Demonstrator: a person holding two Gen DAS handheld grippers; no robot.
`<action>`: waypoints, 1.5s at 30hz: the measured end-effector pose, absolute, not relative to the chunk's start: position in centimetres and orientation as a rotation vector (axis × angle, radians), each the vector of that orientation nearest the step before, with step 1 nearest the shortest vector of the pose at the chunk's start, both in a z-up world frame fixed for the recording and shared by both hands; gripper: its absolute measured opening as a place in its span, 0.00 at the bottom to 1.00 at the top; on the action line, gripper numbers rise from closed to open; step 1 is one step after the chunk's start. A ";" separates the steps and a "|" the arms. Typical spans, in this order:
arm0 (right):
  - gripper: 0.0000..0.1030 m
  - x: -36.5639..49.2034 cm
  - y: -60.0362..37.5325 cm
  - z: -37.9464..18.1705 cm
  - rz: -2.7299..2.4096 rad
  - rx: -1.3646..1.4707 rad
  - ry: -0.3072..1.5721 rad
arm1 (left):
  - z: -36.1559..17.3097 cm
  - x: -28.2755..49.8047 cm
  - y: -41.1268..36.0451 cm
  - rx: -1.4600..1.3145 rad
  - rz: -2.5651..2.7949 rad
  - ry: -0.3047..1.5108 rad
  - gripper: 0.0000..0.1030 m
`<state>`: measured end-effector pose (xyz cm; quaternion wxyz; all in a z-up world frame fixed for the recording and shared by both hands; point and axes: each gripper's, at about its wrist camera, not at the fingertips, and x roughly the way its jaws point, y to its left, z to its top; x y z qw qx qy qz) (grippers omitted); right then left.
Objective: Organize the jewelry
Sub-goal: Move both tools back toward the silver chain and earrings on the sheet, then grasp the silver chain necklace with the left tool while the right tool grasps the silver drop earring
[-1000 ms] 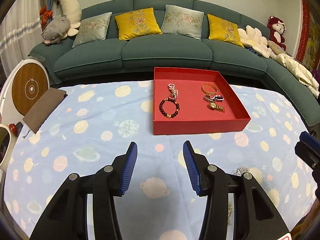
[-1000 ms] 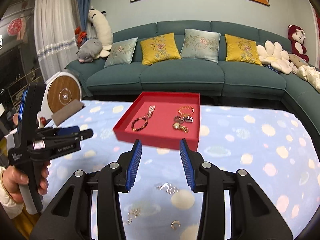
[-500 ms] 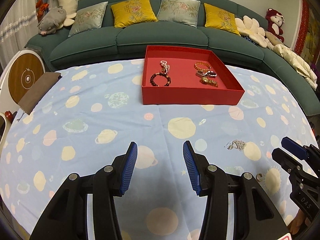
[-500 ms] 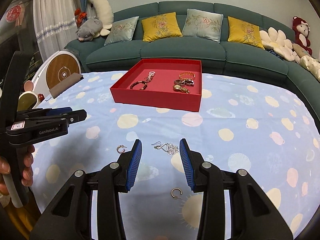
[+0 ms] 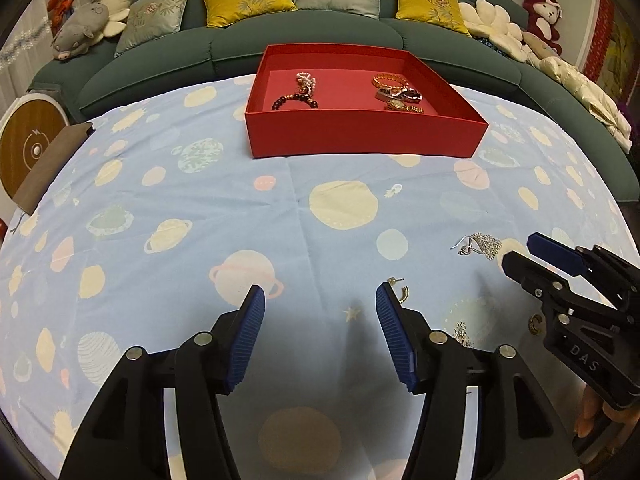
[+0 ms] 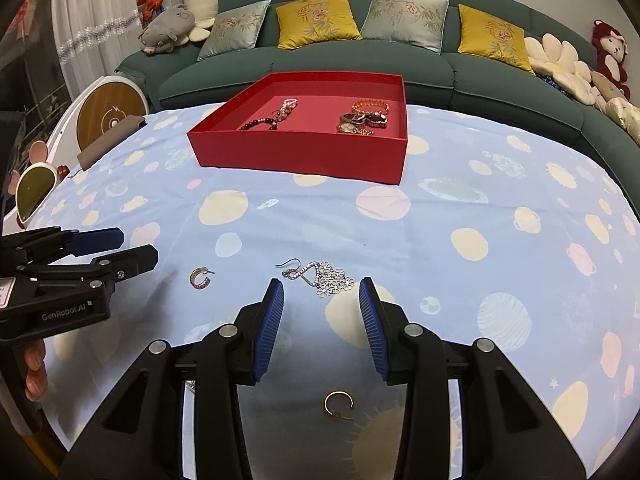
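A red tray (image 5: 360,136) (image 6: 296,152) at the far side of the table holds bracelets and a watch. A silver flower earring (image 6: 320,276) (image 5: 480,243) lies on the blue cloth just ahead of my open, empty right gripper (image 6: 320,292). A gold hoop earring (image 6: 338,405) lies under the right gripper's body. A small hoop earring (image 6: 200,278) (image 5: 400,290) lies by the right fingertip of my open, empty left gripper (image 5: 318,300). Each gripper shows in the other's view, the right (image 5: 532,254) and the left (image 6: 128,248).
A blue planet-print cloth (image 5: 200,200) covers the table. A green sofa (image 6: 400,60) with cushions and plush toys runs behind it. A brown pad (image 5: 44,164) and a round wooden device (image 6: 108,116) sit at the left edge. Another small jewel (image 5: 462,332) lies near the left gripper.
Both grippers have come down and back toward the near part of the table. The loose earrings now lie close in front of the fingers. Both stay open.
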<state>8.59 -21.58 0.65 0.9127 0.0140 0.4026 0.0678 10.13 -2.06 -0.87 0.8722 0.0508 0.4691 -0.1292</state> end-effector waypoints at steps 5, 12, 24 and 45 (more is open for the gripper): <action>0.37 9.9 -21.3 -0.7 0.145 0.021 0.872 | -1.6 10.2 -1.8 0.107 -0.284 1.001 0.54; 0.45 11.4 -21.1 -1.7 0.150 0.016 0.899 | -2.5 10.1 -1.3 0.114 -0.302 1.021 0.54; 0.13 11.8 -20.3 -1.6 0.167 -0.035 0.900 | -1.7 8.3 -2.6 0.088 -0.392 1.019 0.54; 0.13 7.7 -23.3 1.9 0.161 0.040 0.824 | -3.2 5.7 -8.1 0.155 -0.485 0.998 0.10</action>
